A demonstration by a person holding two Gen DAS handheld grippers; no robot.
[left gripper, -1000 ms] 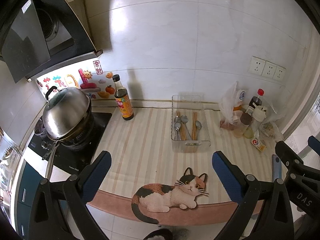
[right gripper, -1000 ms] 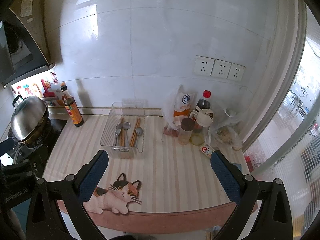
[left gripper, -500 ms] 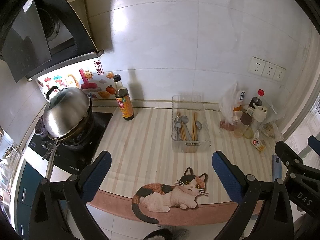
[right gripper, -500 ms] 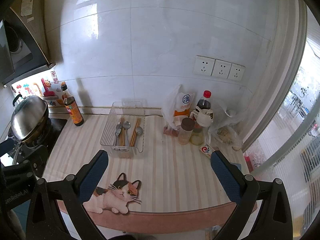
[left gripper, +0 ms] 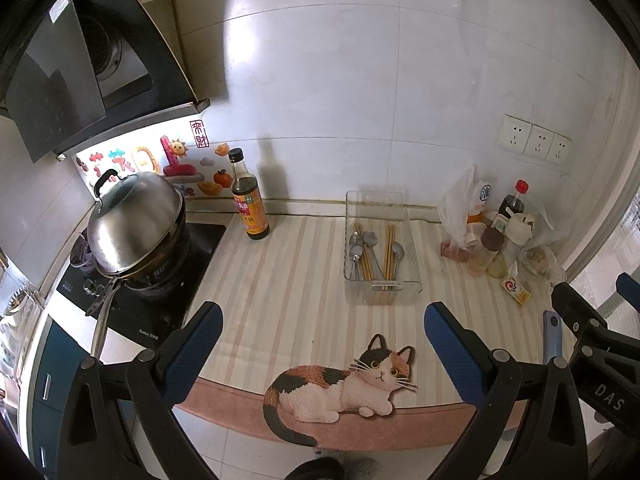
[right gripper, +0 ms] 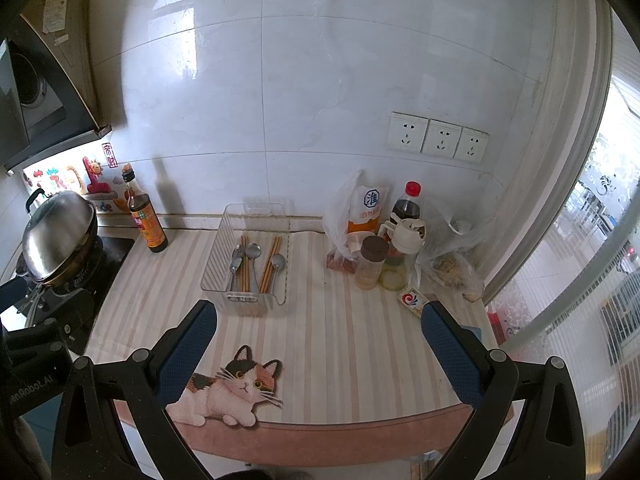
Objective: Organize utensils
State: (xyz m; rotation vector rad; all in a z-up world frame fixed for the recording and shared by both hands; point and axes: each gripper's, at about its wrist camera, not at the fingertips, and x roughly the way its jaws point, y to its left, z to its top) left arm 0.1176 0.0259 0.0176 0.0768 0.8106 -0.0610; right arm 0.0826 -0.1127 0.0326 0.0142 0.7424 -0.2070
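Nothing has shifted: both the left gripper [left gripper: 322, 346] and right gripper [right gripper: 318, 342] stay spread, empty, back from the clear plastic tray [right gripper: 216, 264] holding steel spoons [right gripper: 252, 251] and wooden chopsticks [right gripper: 245, 264], seemingly sorted already.

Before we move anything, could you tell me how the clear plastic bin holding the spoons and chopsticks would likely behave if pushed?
The clear bin looks thin-walled and light, so it would probably slide easily on the striped mat. The spoons and chopsticks lie loose inside, so they may shift and rattle.
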